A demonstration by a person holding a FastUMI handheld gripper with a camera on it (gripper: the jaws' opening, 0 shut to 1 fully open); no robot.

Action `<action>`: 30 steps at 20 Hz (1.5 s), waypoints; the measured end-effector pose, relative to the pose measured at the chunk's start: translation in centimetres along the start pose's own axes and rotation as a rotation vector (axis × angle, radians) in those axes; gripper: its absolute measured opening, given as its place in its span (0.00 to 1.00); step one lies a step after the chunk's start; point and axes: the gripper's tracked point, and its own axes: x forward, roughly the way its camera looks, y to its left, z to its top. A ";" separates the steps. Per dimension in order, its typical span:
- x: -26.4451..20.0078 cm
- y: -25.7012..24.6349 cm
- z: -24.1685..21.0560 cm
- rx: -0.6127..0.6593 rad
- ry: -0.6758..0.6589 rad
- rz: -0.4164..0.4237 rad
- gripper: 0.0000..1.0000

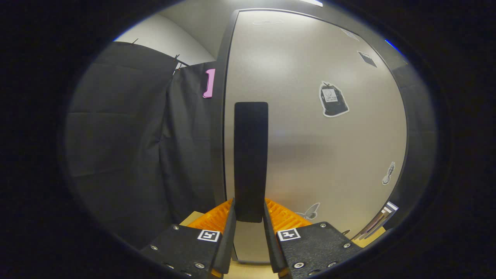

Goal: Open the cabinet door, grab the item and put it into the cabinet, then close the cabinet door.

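1. Gripper [250, 232]: two fingers reach forward, set narrowly apart with one on each side of the lower end of the door handle. The inner faces appear to press against the handle's two sides, so the gripper looks closed on it. A square printed marker [208, 235] sits on top of the left finger block, and a second marker [288, 234] on the right.

2. Handle [250, 161]: a long, dark, upright bar with rounded corners. It is mounted on the cabinet door close to the door's left edge. Its lower end lies between the fingers.

3. Cabinet door [310, 155]: a pale, smooth panel with a dull sheen, framed by a dark border. It stands directly ahead of the fingers and looks shut against its frame, though the seam is not clear enough to be sure.

4. Stickers on the door: a dark bag-shaped sticker [333, 99] in the upper right part; a small butterfly sticker [309, 212] low down, just right of the right finger; a small pale sticker [388, 173] near the right edge.

5. Black cloth [135, 147]: hangs in folds left of the cabinet, forming the booth wall.

6. Tan surface [248, 269]: a strip is visible below and between the fingers, at the cabinet's foot.

7. Item to be stored: cannot be identified.
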 end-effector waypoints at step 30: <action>-6.2 -0.6 0.1 0.062 -0.010 0.450 0.31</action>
